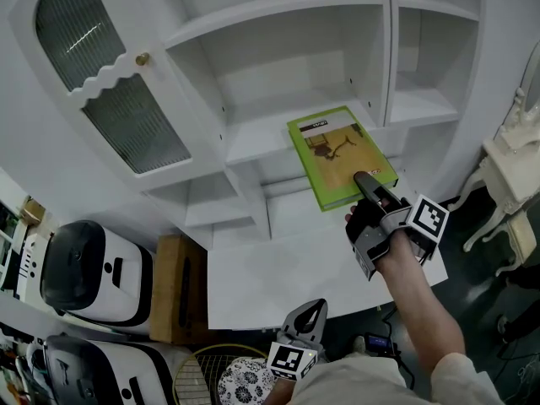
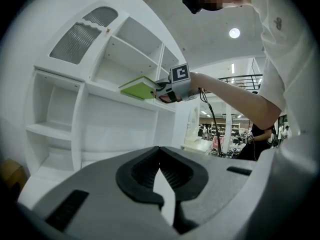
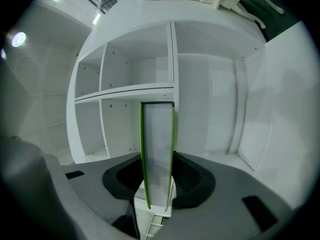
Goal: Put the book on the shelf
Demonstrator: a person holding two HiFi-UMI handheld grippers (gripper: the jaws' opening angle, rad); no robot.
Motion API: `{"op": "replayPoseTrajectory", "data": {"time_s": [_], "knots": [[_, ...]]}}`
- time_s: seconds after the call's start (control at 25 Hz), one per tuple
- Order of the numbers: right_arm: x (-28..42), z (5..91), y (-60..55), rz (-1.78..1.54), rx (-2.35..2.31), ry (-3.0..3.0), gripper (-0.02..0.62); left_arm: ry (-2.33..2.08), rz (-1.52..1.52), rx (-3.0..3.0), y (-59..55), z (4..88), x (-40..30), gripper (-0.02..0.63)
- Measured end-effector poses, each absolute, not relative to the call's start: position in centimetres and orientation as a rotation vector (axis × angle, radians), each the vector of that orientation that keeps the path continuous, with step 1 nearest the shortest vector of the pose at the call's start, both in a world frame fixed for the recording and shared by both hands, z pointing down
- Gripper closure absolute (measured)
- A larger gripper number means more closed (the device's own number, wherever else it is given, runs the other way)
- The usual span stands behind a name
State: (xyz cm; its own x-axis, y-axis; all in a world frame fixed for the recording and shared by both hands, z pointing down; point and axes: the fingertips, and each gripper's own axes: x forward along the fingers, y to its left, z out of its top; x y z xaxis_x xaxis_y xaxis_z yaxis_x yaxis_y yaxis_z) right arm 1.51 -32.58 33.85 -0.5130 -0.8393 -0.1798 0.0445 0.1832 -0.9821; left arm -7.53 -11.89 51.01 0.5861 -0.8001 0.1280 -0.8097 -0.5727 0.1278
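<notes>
Left gripper [image 2: 160, 151]: nearest item, held low against my body. Grey moulded shell, black ribbed pads. Its jaws meet tip to tip with nothing between them.

Right gripper [image 1: 364, 181]: same build, carried on my outstretched arm, with the marker cube [image 1: 429, 218] behind the hand. The jaws stand partly apart and clamp the near short end of the book.

Book [image 1: 337, 154]: thin rectangular volume with smooth lime-green covers; the front has an ochre picture panel and faces up. In the right gripper view it shows edge-on, a pale page block between two green cover edges. It lies roughly flat. Its long axis runs straight out from my jaws and away from me, far end pointing into the shelf. It sits at the mouth of a middle compartment, over the front of the board; whether it touches the board I cannot tell.

Shelf [image 1: 278, 74]: white painted unit with smooth flat boards, upright dividers and open square compartments.

Door [image 1: 110, 83]: white, swung open at the left, with arched ribbed glass panels and a small brass knob [image 1: 142, 58].
</notes>
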Motion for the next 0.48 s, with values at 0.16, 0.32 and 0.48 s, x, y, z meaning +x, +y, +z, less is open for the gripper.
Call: {"op": "replayPoseTrajectory", "data": {"time_s": [0.16,0.32,0.48], "knots": [[0.9,33.7,-34.5,-1.442,-0.768,1.670,0.440,-1.364,0.087,2.633,-12.6,50.9,-8.0,0.603],[0.5,33.5,-36.4,-1.447,-0.782,1.665,0.440,-1.382,0.106,2.630,-13.1,51.0,-8.5,0.603],[0.6,33.5,-37.7,-1.445,-0.793,1.644,0.440,-1.390,0.101,2.628,-13.1,50.9,-8.7,0.603]]}}
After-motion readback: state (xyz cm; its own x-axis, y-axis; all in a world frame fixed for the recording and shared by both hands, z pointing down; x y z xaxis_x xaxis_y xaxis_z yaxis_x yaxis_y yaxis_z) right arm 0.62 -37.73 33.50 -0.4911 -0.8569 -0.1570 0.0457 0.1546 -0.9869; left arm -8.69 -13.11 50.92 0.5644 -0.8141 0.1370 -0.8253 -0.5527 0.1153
